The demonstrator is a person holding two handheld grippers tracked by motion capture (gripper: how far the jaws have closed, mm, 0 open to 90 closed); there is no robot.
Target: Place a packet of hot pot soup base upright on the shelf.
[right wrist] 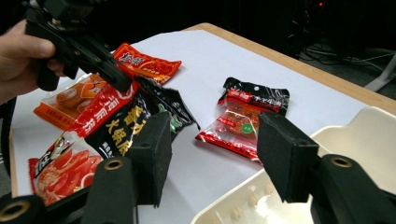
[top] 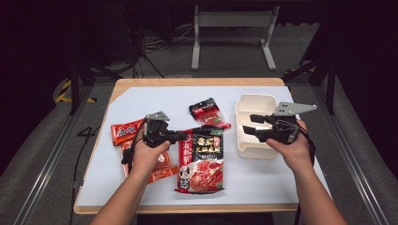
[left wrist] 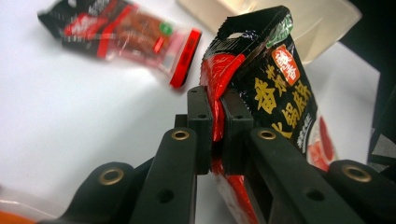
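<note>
Hotpot-base packet (top: 202, 159) lies lengthwise toward you, its top-left edge pinched in your left claw (top: 182, 136); your right claw (top: 248, 123), wide open and empty, hovers over the cream tray (top: 256, 104) to its right.

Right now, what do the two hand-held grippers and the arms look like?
Both are black. The left hand-held gripper and the right hand-held gripper each carry a grey three-cornered plate on top and trail a black cable. Their jaws are flat black blocks on arms with brass-ringed pivots. The forearms are bare, with no sleeves or gloves in view.
</note>
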